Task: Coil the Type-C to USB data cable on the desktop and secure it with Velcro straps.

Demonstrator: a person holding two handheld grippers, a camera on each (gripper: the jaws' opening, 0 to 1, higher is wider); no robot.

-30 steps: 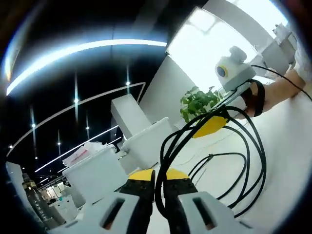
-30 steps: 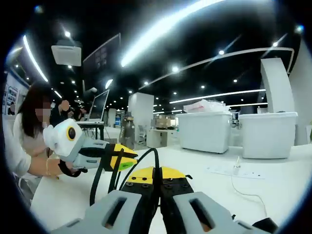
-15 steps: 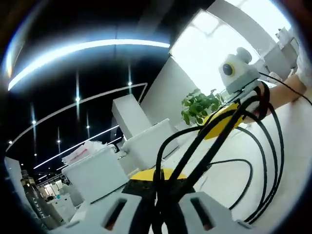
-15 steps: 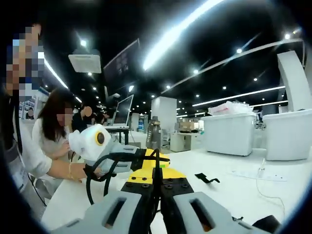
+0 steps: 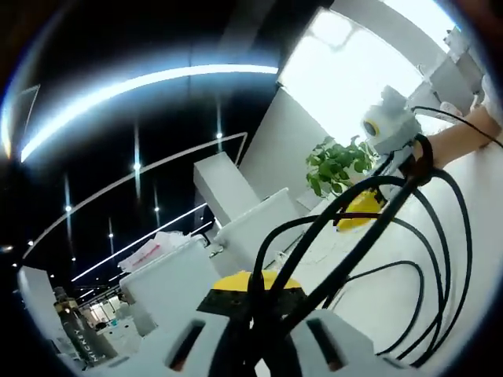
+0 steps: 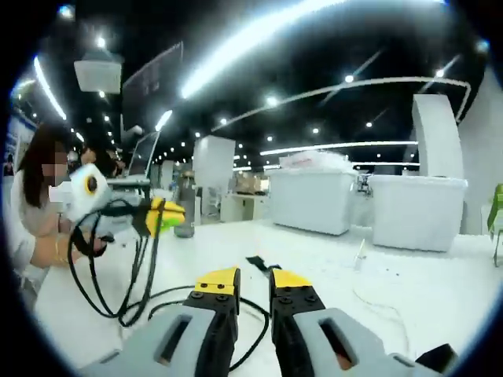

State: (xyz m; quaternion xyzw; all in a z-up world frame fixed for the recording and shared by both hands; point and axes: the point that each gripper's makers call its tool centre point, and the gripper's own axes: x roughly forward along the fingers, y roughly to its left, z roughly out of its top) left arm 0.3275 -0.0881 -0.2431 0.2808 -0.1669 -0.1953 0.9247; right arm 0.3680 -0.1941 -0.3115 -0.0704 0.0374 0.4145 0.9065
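The looped data cable (image 5: 369, 236) is pinched in the left gripper (image 5: 259, 302); the right gripper (image 6: 245, 284) hangs released. The Velcro strap (image 6: 259, 262) should be fetched while loops are kept bunched.

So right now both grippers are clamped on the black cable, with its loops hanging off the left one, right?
Not quite. Only the left gripper is clamped on the black cable, whose loops hang from it. The right gripper view shows the right gripper open, its fingers apart with nothing between them.
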